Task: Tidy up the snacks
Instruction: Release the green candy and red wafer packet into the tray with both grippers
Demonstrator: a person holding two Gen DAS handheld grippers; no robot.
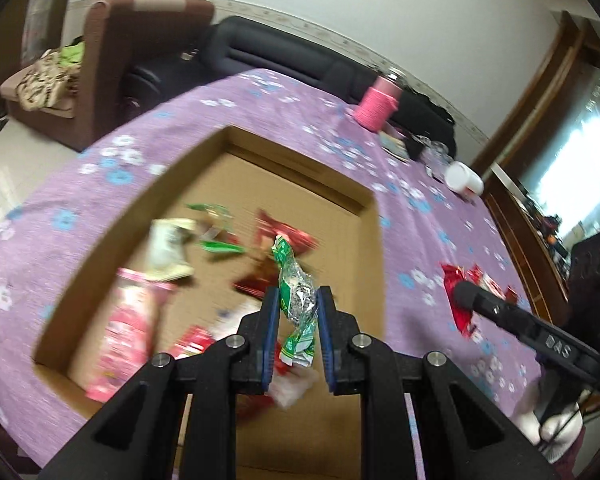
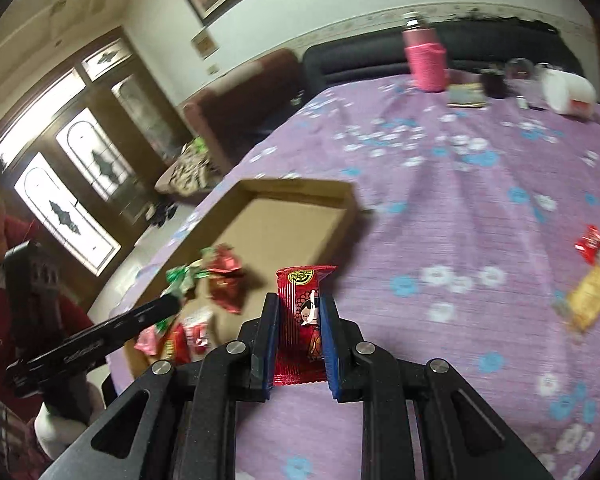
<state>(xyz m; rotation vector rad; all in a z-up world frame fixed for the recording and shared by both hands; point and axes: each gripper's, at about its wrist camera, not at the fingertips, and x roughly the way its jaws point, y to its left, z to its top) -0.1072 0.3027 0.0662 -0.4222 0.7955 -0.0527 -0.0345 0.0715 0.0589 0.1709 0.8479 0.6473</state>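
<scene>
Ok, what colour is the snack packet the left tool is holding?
Green and silver, clearest in the left wrist view: snack packet clamped in the left tool.

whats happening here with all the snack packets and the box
A person is sorting snacks into a shallow brown cardboard box on a table with a purple flowered tablecloth. The left claw is shut on a green and silver foil snack packet, held over the box, where several red, pink and green packets already lie. The right claw is shut on a red foil snack packet with a cartoon face, held over the cloth beside the box. A few more packets wait on the cloth.
</scene>
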